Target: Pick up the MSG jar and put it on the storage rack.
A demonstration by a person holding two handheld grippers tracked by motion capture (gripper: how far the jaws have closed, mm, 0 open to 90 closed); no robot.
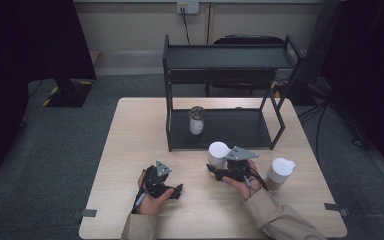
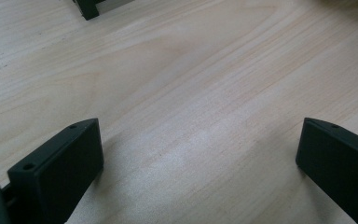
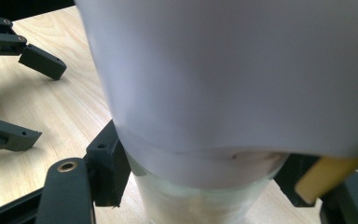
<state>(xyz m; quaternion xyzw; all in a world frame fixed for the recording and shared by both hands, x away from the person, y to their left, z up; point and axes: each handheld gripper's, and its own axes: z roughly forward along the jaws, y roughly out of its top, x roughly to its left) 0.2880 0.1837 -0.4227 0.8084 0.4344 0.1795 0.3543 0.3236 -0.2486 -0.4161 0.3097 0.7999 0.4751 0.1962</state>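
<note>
With the left gripper (image 1: 172,190) resting wide open on the desk (image 1: 130,150) near its front edge, keep the right gripper (image 1: 215,170) clamped squarely on the white-lidded jar (image 1: 218,154) at desk centre — lift straight, unhurried.

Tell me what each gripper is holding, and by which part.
The right gripper is shut on the white-lidded clear jar, clamping its clear body just below the lid. The left gripper is open over the table, holding nothing.
</note>
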